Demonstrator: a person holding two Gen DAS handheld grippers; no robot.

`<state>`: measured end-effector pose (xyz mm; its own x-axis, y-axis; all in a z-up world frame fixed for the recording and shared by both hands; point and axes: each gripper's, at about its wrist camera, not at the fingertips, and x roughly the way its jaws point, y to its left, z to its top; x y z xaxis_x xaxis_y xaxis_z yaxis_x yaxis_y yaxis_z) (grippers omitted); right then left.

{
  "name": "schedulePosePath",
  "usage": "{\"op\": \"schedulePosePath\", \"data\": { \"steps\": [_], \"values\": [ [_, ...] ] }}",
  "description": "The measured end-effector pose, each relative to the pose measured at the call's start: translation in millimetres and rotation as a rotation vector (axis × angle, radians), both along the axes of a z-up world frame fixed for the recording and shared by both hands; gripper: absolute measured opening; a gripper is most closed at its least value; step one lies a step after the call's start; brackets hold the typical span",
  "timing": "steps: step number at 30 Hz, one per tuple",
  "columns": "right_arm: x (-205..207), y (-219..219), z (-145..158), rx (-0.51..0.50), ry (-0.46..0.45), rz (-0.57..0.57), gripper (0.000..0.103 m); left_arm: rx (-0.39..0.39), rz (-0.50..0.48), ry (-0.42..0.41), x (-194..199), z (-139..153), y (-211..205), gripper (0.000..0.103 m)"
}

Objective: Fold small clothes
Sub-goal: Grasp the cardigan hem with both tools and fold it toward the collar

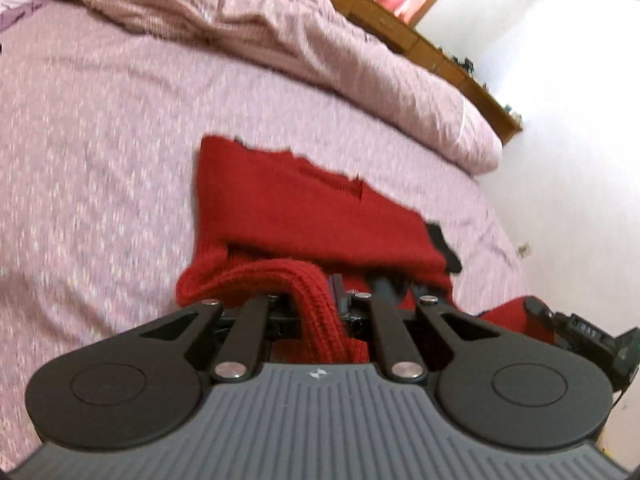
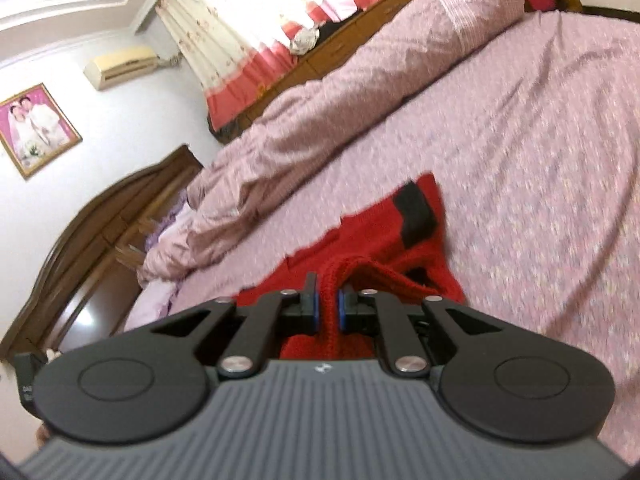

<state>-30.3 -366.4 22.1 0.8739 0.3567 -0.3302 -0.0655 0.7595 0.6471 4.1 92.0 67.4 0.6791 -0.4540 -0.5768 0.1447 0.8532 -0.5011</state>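
the bed [image 1: 100, 128], covered in a speckled pink sheet, is carrying everything, and a rumpled pink quilt [image 1: 280, 28] is lying heaped along its far edge by the wooden ledge. the red knit sweater [image 1: 288, 204] is lying mostly flat toward the middle of the bed, well in from that far edge, with black patches showing at one end in the right wrist view. its near ribbed hem is rising off the sheet into both tools.

the right gripper [image 2: 327, 307] is pinching a ribbed band of the sweater between its blue pads [image 2: 315, 312], which are standing narrow with only the knit between them. the left gripper [image 1: 316, 300] is also holding a ribbed fold, draped over and between its fingers, though the fingertips are partly hidden by the cloth.

judging from this, the fold is in its lifting stage: both corners of the hem are gripped. the next move is probably calling for carrying both ends forward together, level and evenly spread, so the hem lands squarely on the far part without the knit bunching or slipping free.
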Motion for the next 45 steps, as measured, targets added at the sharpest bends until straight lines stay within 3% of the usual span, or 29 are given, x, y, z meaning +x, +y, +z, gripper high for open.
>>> {"op": "schedulePosePath", "data": {
  "steps": [9, 18, 25, 33, 39, 45],
  "values": [
    [38, -3, 20, 0.023, -0.047, -0.076, 0.012, -0.029, 0.070, -0.046, 40, 27, 0, 0.012],
    [95, -4, 22, 0.008, -0.055, -0.136, 0.012, 0.017, 0.150, -0.047, 110, 29, 5, 0.012],
    [148, -2, 8, -0.015, -0.038, -0.161, 0.012, 0.018, 0.185, 0.012, 180, 7, 7, 0.012],
    [200, 3, -21, -0.072, 0.013, -0.190, 0.012, 0.091, 0.207, 0.085, 245, -34, -2, 0.012],
    [222, 4, -55, -0.136, 0.111, -0.214, 0.012, 0.156, 0.191, 0.127, 263, -66, -2, 0.012],
    [220, 7, -72, -0.172, 0.125, -0.214, 0.013, 0.188, 0.183, 0.121, 264, -63, -6, 0.013]
  ]
}}
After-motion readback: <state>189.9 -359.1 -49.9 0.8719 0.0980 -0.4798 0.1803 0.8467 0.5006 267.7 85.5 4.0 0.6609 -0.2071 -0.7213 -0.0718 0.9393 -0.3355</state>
